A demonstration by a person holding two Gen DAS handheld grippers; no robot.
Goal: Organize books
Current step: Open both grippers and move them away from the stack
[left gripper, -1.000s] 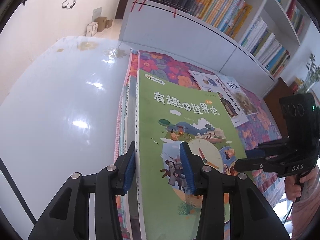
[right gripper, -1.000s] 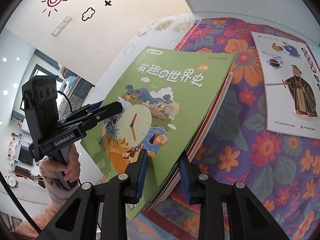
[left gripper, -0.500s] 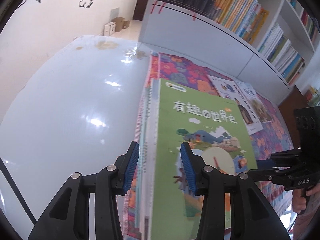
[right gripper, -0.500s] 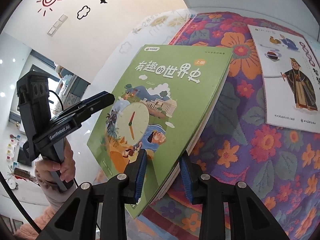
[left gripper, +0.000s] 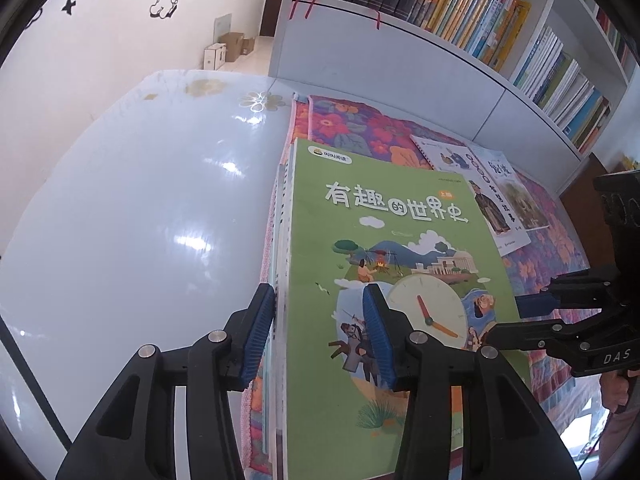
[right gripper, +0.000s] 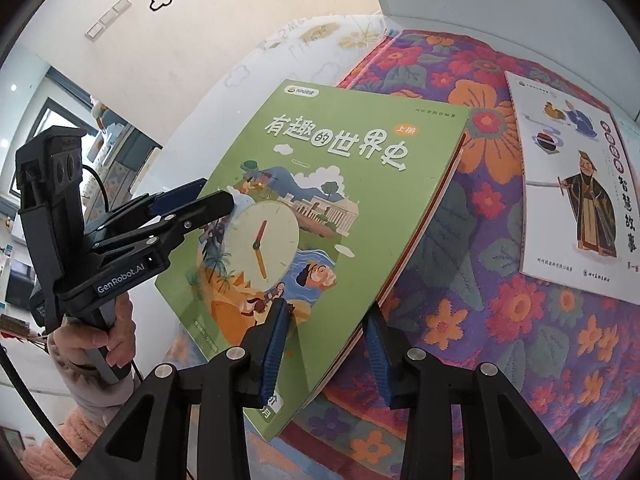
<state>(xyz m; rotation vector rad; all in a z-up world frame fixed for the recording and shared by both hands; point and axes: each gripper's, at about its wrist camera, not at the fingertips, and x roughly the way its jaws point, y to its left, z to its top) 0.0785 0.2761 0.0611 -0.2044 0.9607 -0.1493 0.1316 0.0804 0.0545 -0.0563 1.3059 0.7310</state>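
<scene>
A stack of thin books topped by a green book (left gripper: pixel 380 220) (right gripper: pixel 340 160) with a clock on its cover lies on the floral cloth (left gripper: pixel 352 128) (right gripper: pixel 500 280). My left gripper (left gripper: pixel 318 332) (right gripper: pixel 196 200) is shut on the stack's spine side, one pad against the spines, the other on the green cover. My right gripper (right gripper: pixel 324 344) (left gripper: pixel 504 318) straddles the opposite near corner. Its jaws are opening: the left pad rests on the cover and the right pad stands slightly off the page edges.
A white picture book (right gripper: pixel 580 200) (left gripper: pixel 480 184) and a second one (left gripper: pixel 516 196) lie farther right on the cloth. A glossy white table (left gripper: pixel 140 200) spreads to the left. A filled bookshelf (left gripper: pixel 460 0) stands behind. A hand (right gripper: pixel 104 340) grips the left tool's handle.
The stack has come down from a tilted, lifted pose to lie flatter on the cloth. The right gripper's jaws have widened, and both cameras have tipped slightly.
</scene>
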